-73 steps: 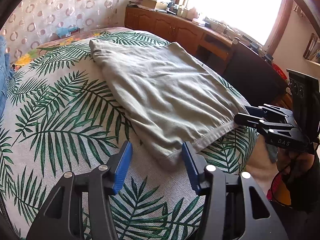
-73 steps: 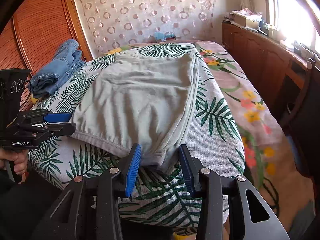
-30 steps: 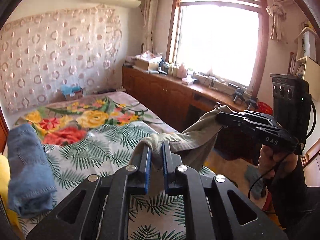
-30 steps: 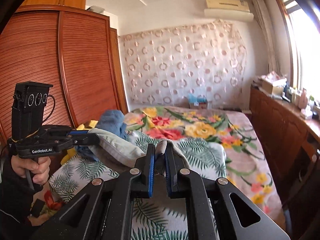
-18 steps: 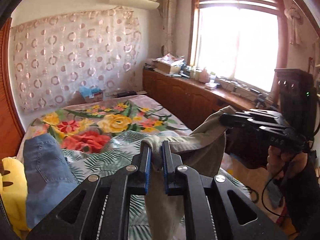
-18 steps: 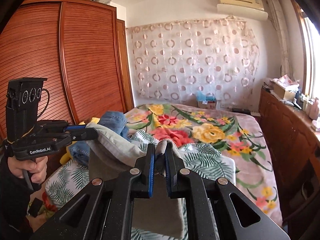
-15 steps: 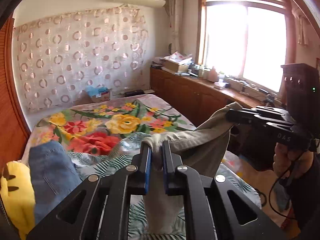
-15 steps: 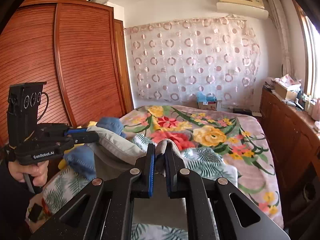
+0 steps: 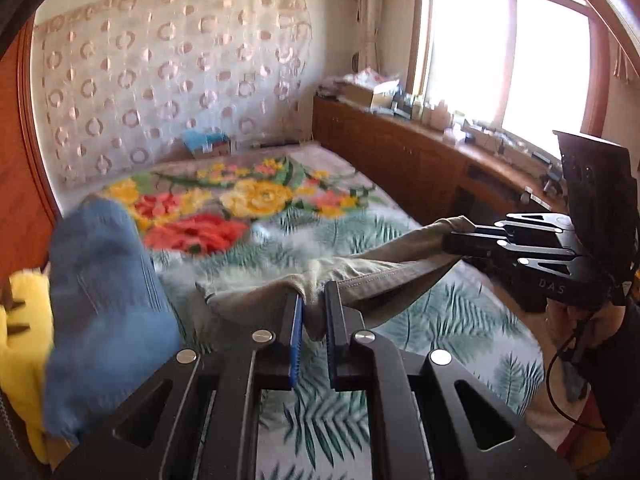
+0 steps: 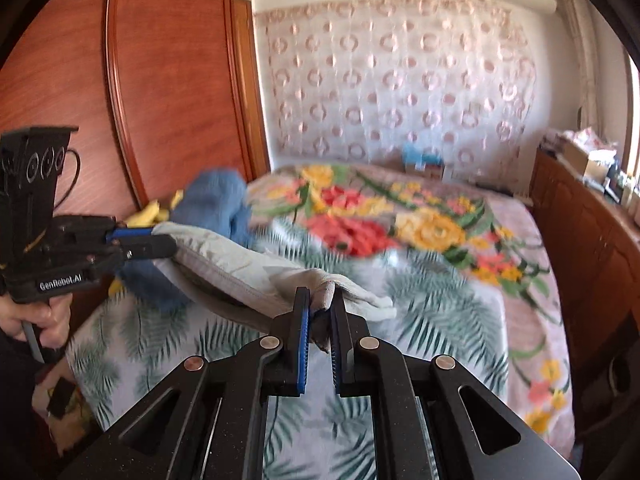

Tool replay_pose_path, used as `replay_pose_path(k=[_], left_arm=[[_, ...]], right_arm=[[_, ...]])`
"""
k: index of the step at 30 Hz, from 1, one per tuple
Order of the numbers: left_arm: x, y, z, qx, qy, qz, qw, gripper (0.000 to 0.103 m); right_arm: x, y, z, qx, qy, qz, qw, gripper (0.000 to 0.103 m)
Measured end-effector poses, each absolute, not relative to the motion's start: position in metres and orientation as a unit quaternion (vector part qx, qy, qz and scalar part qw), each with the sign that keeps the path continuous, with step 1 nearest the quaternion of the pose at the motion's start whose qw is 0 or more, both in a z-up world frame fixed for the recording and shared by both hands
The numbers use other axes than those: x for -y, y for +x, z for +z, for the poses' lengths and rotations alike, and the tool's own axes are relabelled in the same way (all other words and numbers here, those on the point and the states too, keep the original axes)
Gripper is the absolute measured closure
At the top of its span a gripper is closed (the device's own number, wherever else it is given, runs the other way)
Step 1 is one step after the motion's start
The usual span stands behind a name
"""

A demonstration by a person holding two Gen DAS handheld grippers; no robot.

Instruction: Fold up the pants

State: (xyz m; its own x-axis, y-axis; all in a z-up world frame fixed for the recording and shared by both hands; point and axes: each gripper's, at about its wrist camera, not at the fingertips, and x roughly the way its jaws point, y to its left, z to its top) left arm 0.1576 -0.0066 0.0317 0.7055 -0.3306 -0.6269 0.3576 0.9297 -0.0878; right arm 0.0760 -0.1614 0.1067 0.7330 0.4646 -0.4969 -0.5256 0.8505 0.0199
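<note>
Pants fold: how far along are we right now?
Done: both grippers have a grip; the left gripper and right gripper are each shut on the grey pants. In hand: that edge is raised above the bed. Left: laying it over, then releasing.

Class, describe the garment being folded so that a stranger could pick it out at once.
Start at the bed with the palm-leaf and flower cover. Above it, the pale grey-green cotton pants hang stretched between the left hand-held gripper and right hand-held gripper. Unlike the blue folded jeans nearby, they are pale and held up.
</note>
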Motion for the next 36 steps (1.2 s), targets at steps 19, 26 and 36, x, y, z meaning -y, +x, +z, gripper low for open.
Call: replay_pose_path(k=[19, 26, 36], left_arm=[[0.011, 0.098, -0.046, -0.39, -0.011, -0.195, 0.9, 0.092], [0.019, 0.089, -0.059, -0.394, 0.004, -0.191, 0.899, 0.092], [0.016, 0.072, -0.065, -0.4, -0.008, -0.188, 0.897, 0.092]], right_arm=[[0.168, 0.051, 0.024, -0.34, -0.041, 0.28, 0.897, 0.094], [0.169, 0.054, 0.01, -0.351, -0.042, 0.263, 0.898, 0.094], [0.166, 0.047, -0.001, -0.355, -0.034, 0.263, 0.896, 0.094]])
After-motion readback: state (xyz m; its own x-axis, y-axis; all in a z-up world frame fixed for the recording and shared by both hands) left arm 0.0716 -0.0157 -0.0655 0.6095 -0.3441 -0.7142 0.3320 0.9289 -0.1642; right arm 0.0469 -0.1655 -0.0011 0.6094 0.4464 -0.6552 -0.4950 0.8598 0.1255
